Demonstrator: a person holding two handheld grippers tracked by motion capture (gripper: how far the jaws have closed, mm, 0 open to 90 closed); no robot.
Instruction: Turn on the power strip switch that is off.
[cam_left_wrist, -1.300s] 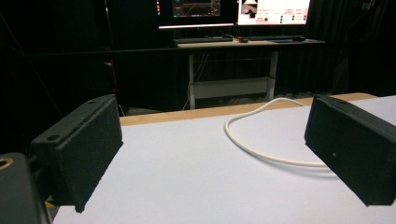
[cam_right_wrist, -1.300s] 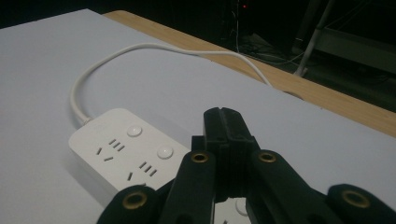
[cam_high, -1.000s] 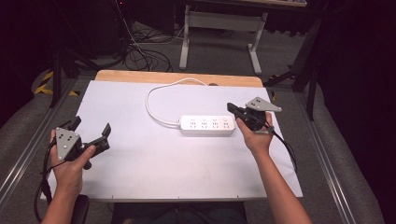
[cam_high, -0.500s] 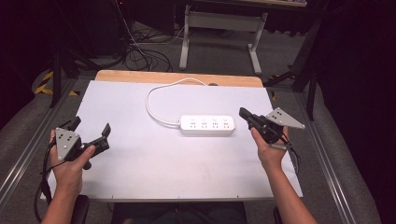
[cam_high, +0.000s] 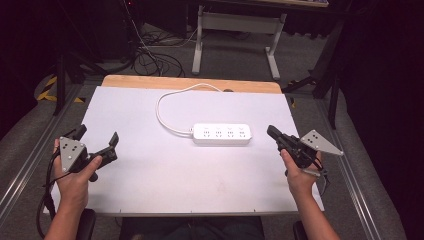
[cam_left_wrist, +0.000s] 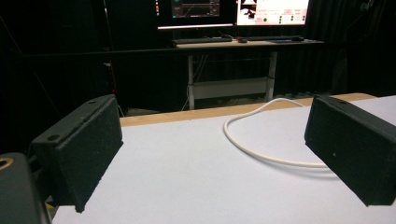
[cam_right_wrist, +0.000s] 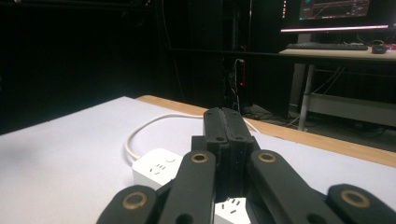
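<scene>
Setting: white tabletop (cam_high: 150, 200), wooden strip along its far edge; dark room, a desk with monitors beyond.

Power strip (cam_high: 222, 134): white, lying flat a little right of the tabletop's middle, long side running left to right. Nothing plugged into it that I can see.

Cord (cam_high: 165, 102): white, leaves the strip's left end, loops toward the far side and runs to the far edge. Also seen in the left gripper view (cam_left_wrist: 261, 154).

Right tongs (cam_high: 272, 133): clenched, jaws pressed flat together with nothing between them. They sit just right of the strip's right end, pointing at it, apart from it. In the right gripper view (cam_right_wrist: 228, 122) the strip (cam_right_wrist: 156, 170) lies close beneath and ahead.

Left tongs (cam_high: 97, 141): released, jaws spread wide and empty, held over the near left part of the tabletop, well apart from the strip.

Progress: my reading is that little shows as done. The strip lies free, no hand on it, no plug in sight. Whatever is meant for it, a nudge or a pick-up, looks yet to be carried out; the right tongs are the ones placed for it.

Count: one power strip, one cord, two tongs, two hands.
</scene>
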